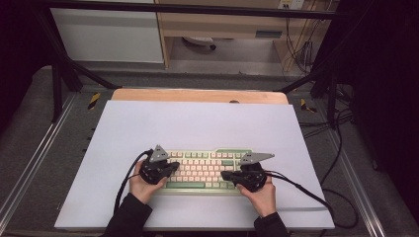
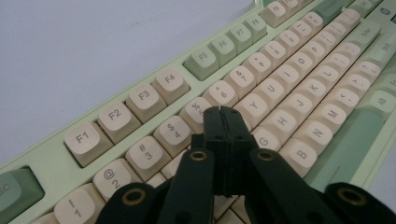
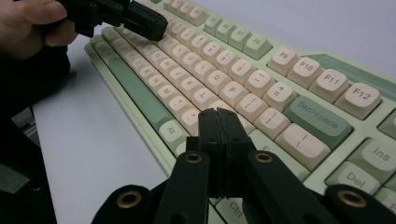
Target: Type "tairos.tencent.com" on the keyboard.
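Observation:
A pale green keyboard (image 1: 202, 170) with cream keys lies on a white mat near the front of the table. My left gripper (image 1: 174, 167) hovers over the keyboard's left part, jaws pressed together with nothing between them. In the left gripper view its tip (image 2: 225, 112) hangs above the cream keys (image 2: 252, 105) around the 5 and T. My right gripper (image 1: 225, 175) sits over the keyboard's right front part, shut and empty. The right gripper view puts that tip (image 3: 218, 113) above the keys near the right Alt key (image 3: 172, 129). The left gripper (image 3: 156, 25) also appears far off there.
The white mat (image 1: 197, 128) covers most of a wooden tabletop (image 1: 197, 95). Black cables (image 1: 301, 190) trail from both grippers across the mat. Dark frame posts (image 1: 59, 84) and more cables (image 1: 341, 143) stand at the table's sides.

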Demonstrator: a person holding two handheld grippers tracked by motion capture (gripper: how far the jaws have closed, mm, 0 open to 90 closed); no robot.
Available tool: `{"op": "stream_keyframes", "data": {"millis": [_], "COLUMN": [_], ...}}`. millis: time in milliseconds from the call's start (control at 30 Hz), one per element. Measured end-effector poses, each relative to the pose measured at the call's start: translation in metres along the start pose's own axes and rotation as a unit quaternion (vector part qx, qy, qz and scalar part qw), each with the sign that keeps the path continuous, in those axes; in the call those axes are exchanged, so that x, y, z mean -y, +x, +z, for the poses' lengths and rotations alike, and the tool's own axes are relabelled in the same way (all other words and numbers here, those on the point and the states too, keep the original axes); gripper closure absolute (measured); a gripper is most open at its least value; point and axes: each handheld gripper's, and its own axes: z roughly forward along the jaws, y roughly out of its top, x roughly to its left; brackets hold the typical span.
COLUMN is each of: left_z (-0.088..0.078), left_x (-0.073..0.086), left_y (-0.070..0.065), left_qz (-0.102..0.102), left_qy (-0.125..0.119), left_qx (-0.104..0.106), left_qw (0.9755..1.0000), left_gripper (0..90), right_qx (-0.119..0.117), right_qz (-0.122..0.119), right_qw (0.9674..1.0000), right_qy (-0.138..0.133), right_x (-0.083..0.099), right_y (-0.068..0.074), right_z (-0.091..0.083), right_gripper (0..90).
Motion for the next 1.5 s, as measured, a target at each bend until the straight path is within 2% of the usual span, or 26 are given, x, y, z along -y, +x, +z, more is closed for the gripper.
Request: {"op": "stream_keyframes", "data": {"millis": [333, 833, 1500], "left_z": [0.002, -0.015, -0.037], "left_x": [0.002, 0.004, 0.02], "left_y": [0.0, -0.003, 0.008], "left_qz": [0.002, 0.012, -0.012], "left_qy": [0.003, -0.007, -0.013], "left_qx": [0.0, 0.008, 0.005], "left_qw": [1.0, 0.9999, 0.9998], "left_gripper": [90.0, 90.0, 90.0], "right_qx": [0.001, 0.006, 0.008], "right_qz": [-0.001, -0.002, 0.006], "right_qw": [1.0, 1.0, 0.9999], "right_qy": [0.0, -0.005, -0.01], "right_x": [0.0, 0.0, -0.002], "right_y": [0.0, 0.001, 0.002], "right_z": [-0.001, -0.003, -0.001], "right_gripper": [89.3, 88.6, 89.9]}}
